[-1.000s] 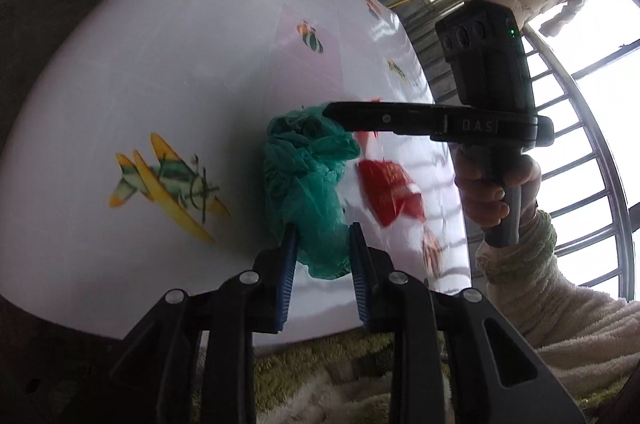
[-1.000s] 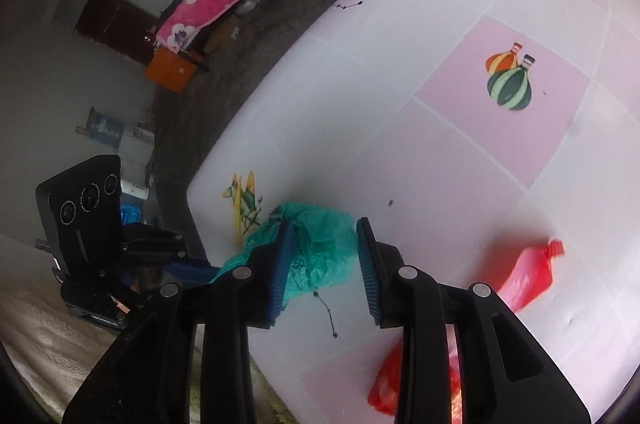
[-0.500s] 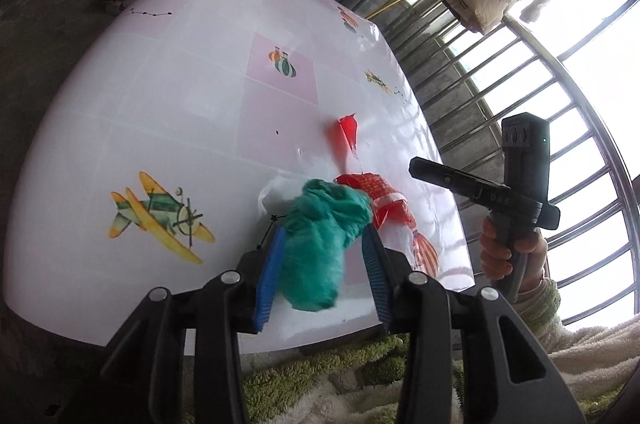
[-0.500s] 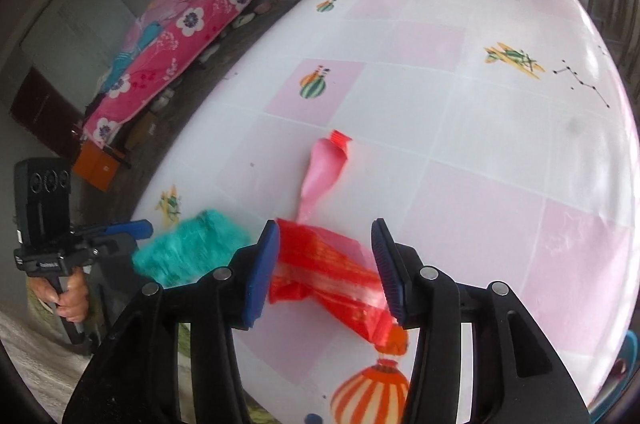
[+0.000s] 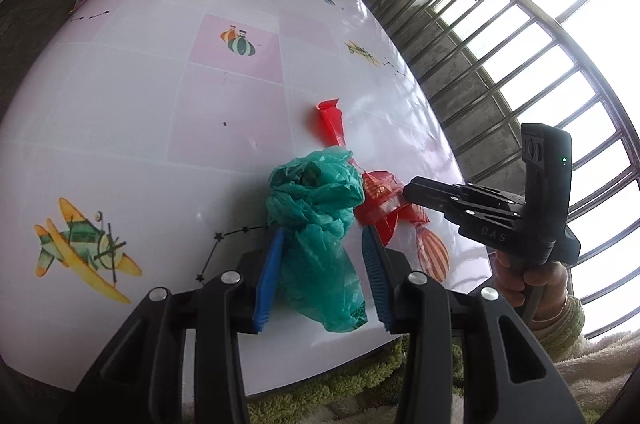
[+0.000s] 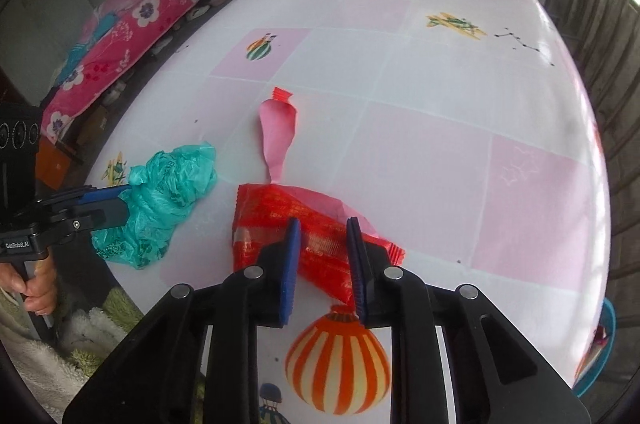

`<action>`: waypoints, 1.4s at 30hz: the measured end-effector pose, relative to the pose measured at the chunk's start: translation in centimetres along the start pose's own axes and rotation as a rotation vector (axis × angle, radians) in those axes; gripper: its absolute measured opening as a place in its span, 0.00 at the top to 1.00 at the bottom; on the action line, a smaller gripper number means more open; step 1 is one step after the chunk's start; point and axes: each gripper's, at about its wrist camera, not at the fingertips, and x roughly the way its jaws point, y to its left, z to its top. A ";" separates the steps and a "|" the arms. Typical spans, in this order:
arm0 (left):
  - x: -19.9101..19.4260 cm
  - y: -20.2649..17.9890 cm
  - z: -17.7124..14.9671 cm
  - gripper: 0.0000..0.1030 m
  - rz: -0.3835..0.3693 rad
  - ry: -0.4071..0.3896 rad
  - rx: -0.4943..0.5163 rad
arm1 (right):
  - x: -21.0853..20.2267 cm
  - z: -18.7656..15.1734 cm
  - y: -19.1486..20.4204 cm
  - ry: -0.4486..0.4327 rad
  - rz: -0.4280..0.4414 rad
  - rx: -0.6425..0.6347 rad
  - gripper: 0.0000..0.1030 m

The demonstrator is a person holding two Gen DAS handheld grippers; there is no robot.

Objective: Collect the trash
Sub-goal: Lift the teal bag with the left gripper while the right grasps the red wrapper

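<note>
On the counter we see a crumpled green bag between our left hand-held gripper's spread pads, beside the red wrapper our right hand-held gripper straddles, pads spread.

Two fisheye wrist views, each looking forward along its own claw and down onto the same desk.

The left wrist view sits close above the near desk edge, its claw filling the lower frame, facing the barred window at upper right. The right wrist view looks over its claw at the lower centre toward a bed with a floral cover at upper left. Both share the green bag, the red wrapper, and each other's claw: the right at middle right in the left view, the left at far left in the right view.
</note>
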 end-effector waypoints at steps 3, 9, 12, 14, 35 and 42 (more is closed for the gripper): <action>1.0 -0.5 0.3 0.63 -0.005 0.011 -0.004 | -0.6 -0.8 -1.6 -0.028 -0.061 0.090 0.81; 2.5 -1.7 0.9 0.63 -0.024 0.011 0.009 | -2.4 -2.1 -5.0 -0.057 0.001 0.357 0.81; 2.9 -2.1 1.1 0.63 -0.039 0.014 0.008 | -4.0 -2.6 -6.0 -0.105 0.004 0.407 0.80; 3.0 -2.1 1.2 0.63 -0.044 0.014 0.005 | -4.1 -3.1 -6.9 -0.095 -0.016 0.447 0.79; 2.7 -2.0 1.3 0.62 -0.029 0.006 -0.006 | -4.9 -2.9 -0.7 -0.112 0.091 0.031 0.33; 2.6 -2.3 1.4 0.62 -0.019 0.001 0.006 | -0.9 -1.9 -0.8 0.003 0.020 -0.106 0.48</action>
